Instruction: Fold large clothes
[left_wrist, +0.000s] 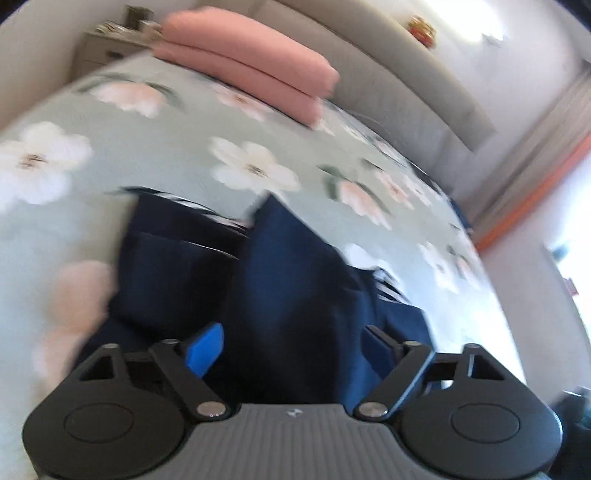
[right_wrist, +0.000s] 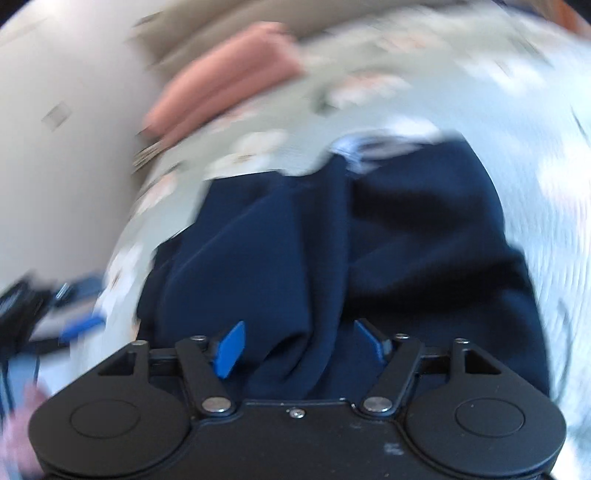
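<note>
A large navy blue garment (left_wrist: 291, 280) lies bunched on the flowered bedspread (left_wrist: 184, 155). In the left wrist view my left gripper (left_wrist: 291, 345) has its blue fingers (left_wrist: 205, 347) spread wide, with navy cloth lying between them. In the right wrist view the same garment (right_wrist: 369, 240) fills the middle, with a pale striped edge (right_wrist: 365, 142) at its far end. My right gripper (right_wrist: 299, 345) also has its blue fingers (right_wrist: 231, 349) spread apart, a fold of navy cloth sitting between them. Both views are motion-blurred.
Two stacked pink folded items (left_wrist: 251, 62) lie at the head of the bed by the grey headboard (left_wrist: 388, 62). A nightstand (left_wrist: 110, 40) stands at far left. Wall and curtain (left_wrist: 535, 147) are to the right. Dark gear (right_wrist: 26, 306) shows at the right view's left edge.
</note>
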